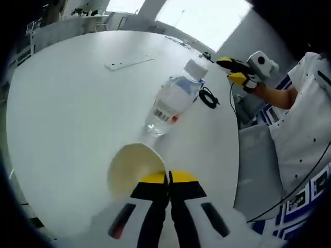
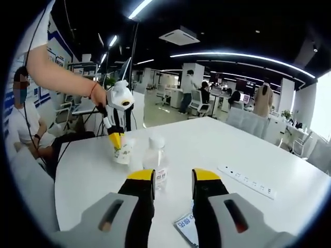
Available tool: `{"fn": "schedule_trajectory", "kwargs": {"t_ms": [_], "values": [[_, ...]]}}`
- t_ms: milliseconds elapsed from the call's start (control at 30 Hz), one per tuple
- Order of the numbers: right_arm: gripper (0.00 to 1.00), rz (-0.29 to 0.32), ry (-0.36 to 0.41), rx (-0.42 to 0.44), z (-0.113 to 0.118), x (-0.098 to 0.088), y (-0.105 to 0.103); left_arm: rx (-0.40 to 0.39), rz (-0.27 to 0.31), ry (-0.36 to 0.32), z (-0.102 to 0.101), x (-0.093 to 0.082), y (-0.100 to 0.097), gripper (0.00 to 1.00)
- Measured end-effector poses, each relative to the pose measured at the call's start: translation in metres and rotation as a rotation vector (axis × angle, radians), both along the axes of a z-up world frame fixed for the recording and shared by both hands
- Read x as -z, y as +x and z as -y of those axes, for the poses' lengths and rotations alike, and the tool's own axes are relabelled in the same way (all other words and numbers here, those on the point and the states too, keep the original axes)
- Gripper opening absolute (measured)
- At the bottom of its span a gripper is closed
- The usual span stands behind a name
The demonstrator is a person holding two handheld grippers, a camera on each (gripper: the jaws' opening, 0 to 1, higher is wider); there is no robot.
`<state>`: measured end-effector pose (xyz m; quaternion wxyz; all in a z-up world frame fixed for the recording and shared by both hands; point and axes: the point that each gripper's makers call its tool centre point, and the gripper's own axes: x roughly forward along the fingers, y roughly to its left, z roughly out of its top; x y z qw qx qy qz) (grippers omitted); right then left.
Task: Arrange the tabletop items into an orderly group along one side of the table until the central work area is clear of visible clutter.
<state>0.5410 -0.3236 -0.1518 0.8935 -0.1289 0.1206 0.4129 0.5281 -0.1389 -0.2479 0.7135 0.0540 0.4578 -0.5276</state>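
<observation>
Left gripper view: cup grabbed, bottle next in line on the white table (image 1: 67, 113).

So the left gripper (image 1: 168, 178) has its yellow tips pinched together on the rim of a paper cup (image 1: 135, 164), which sits just in front of a clear water bottle (image 1: 173, 101). In the right gripper view the same cup (image 2: 122, 149) stands upright right beside the bottle (image 2: 155, 160), left gripper (image 2: 116, 139) clamped on it from above. The right gripper (image 2: 173, 181) has its jaws parted with nothing between them, aimed at the bottle. A power strip (image 2: 248, 182) lies off to the side, and a small blue-printed packet (image 2: 187, 227) sits near the table edge. Looks like the gathering step; I'd guess next is shifting the cup toward one edge, then the right claw closing on the bottle.
</observation>
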Motion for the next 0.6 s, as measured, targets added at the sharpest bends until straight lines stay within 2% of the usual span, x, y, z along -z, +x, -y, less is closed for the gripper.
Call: {"fn": "schedule_trajectory", "kwargs": {"t_ms": [133,400,500,533,600], "values": [[0.26,0.005,0.013,-0.015,-0.004,-0.01,-0.001,0.012,0.095,0.033,0.006,-0.013,-0.006,0.0],[0.24,0.019,0.027,-0.065,-0.014,-0.032,-0.007,0.09,0.267,0.11,0.024,-0.043,-0.025,0.0],[0.22,0.015,0.032,-0.097,-0.019,-0.041,-0.011,0.103,0.294,0.116,0.034,-0.053,-0.034,0.0],[0.21,0.016,0.031,-0.105,-0.02,-0.043,-0.012,0.132,0.328,0.133,0.04,-0.059,-0.04,0.0],[0.21,0.027,0.019,-0.133,-0.024,-0.05,-0.015,0.144,0.347,0.15,0.047,-0.064,-0.047,0.0]]}}
